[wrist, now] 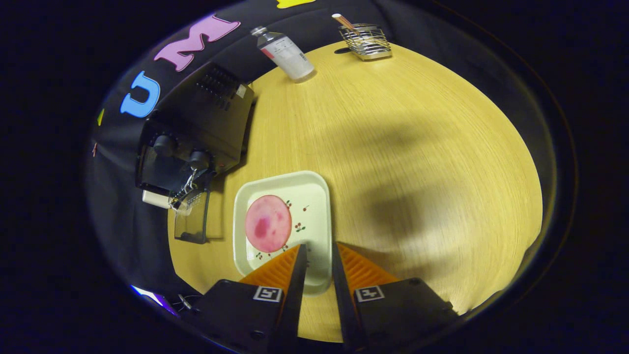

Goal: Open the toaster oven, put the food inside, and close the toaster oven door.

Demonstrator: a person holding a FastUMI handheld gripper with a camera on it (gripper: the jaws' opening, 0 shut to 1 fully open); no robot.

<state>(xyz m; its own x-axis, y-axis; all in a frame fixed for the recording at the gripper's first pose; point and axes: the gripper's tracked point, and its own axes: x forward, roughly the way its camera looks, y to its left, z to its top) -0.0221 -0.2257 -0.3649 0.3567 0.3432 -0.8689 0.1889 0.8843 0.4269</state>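
At the far left of the table (393,147), the toaster oven (196,128) is seen with its glass door (192,221) dropped open and a wire rack (184,199) glinting at the mouth. Just to its right, a square plate (314,196) is set on the wood, and on it the food (268,223), a round pink slice, is laid toward the oven side, untouched. The gripper (319,253) is held above the plate's near right edge; its fingers are kept narrowly apart, nothing is clasped between them, and the slice lies just ahead of the left finger. Farther back, a bottle (286,51) is stood by the wall, and a wire basket (366,42) to its right.

The door stage is judged done; the pick-up is not yet begun. A thin, flat slice may be missed or merely pushed across the plate if the fingers are brought down too steeply. Were the plate nudged, it could be slid against the open door. A limp slice could also be folded or dropped short of the rack.
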